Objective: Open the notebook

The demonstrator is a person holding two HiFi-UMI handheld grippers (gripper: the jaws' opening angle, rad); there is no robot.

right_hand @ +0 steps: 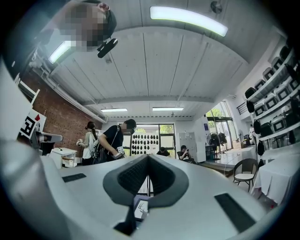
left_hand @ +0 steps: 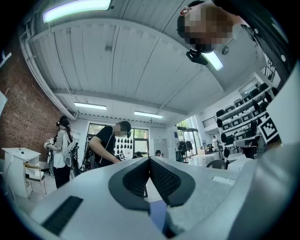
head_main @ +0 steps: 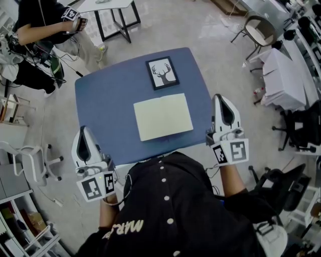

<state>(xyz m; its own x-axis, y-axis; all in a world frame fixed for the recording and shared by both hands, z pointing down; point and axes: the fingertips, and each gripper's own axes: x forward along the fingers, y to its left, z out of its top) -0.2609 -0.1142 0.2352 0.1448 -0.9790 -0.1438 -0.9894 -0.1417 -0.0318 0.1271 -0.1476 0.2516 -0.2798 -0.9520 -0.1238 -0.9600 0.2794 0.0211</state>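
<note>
The notebook point(head_main: 163, 116) lies flat in the middle of the blue table point(head_main: 108, 98), showing a pale cream face with a faint line down its centre. My left gripper point(head_main: 83, 130) hangs beside the table's near left corner, its jaws shut with nothing between them, and it points nearly level. My right gripper point(head_main: 219, 97) is at the table's right edge, level with the notebook and a hand's width from it, also shut and holding nothing. In the left gripper view the black pads point(left_hand: 161, 180) meet at the tip. In the right gripper view the pads point(right_hand: 161, 180) meet too.
A framed deer picture point(head_main: 162, 73) lies on the table behind the notebook and shows under the jaws as the deer picture point(right_hand: 139, 208). A person point(head_main: 47, 25) stands at the far left by a white table point(head_main: 108, 5). Chairs point(head_main: 261, 31) and shelving ring the room.
</note>
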